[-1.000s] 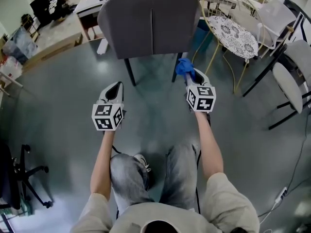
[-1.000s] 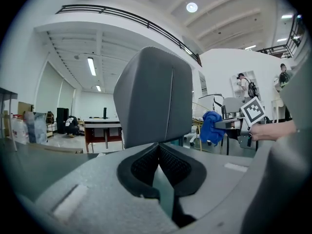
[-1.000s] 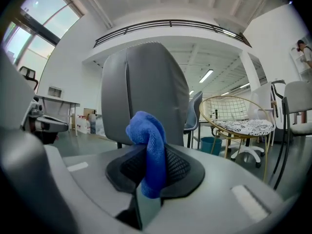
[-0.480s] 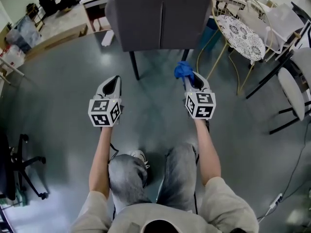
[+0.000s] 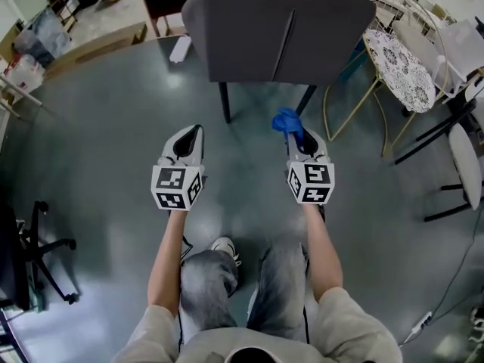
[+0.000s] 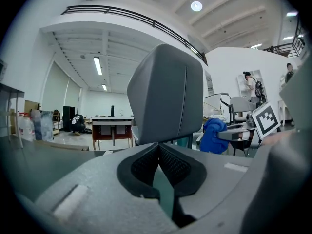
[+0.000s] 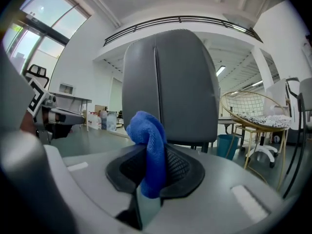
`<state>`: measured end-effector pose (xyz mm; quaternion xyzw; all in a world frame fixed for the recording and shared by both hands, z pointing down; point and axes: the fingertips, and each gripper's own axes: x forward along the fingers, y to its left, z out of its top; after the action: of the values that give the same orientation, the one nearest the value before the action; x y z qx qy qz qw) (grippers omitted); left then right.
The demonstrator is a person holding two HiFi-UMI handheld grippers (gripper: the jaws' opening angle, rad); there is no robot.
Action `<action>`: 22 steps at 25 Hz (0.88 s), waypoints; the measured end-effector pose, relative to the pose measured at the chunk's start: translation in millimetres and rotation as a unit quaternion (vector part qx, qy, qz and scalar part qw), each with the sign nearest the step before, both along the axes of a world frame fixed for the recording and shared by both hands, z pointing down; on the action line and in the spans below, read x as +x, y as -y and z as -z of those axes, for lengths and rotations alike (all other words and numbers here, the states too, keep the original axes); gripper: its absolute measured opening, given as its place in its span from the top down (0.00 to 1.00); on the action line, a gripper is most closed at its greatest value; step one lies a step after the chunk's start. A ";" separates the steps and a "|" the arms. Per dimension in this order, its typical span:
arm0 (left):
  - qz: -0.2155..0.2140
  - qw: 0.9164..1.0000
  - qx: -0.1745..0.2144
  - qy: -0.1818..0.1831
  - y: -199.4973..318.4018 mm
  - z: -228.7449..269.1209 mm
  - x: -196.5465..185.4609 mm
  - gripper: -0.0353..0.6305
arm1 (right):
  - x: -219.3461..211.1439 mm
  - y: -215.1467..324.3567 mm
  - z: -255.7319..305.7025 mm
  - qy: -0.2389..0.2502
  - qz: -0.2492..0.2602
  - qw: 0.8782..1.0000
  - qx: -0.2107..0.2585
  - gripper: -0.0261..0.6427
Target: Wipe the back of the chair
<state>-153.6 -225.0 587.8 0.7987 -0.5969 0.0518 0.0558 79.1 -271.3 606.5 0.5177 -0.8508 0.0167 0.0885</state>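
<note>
Since a second ago the chair back (image 5: pixel 280 29) has slid right and up in our head view, cropped by the top edge, and both grippers sit lower. Our right gripper (image 5: pixel 299 138) pinches a blue cloth (image 5: pixel 286 119); our left gripper (image 5: pixel 192 136) is pressed together with nothing in it. The chair stands ahead, untouched, with the cloth short of it.

Risks:
- The soft, fuzzy cloth is held by one fold and may drag out on the grey fabric.
- Pushing high could slide the thin-legged chair over the glossy floor (image 5: pixel 106 142).

The back is a curved panel with a centre seam.
</note>
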 end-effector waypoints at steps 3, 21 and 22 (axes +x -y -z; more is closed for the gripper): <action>-0.005 1.000 -0.007 -0.006 7.7 6.0 -0.5 0.94 | -7.5 5.0 11.7 -0.007 0.005 1.000 -0.003 0.86; -0.006 0.997 -0.061 -0.051 11.2 200.7 -11.2 0.94 | -13.7 -4.8 219.7 -0.025 -0.008 0.997 -0.066 0.86; -0.004 0.996 -0.065 -0.054 7.4 216.4 -10.7 0.94 | -12.5 -9.1 235.2 -0.028 -0.008 0.997 -0.071 0.86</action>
<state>-164.3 -232.4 371.4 0.7976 -0.5851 0.0476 0.1389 66.6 -262.3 371.3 0.5174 -0.8404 0.0635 0.1487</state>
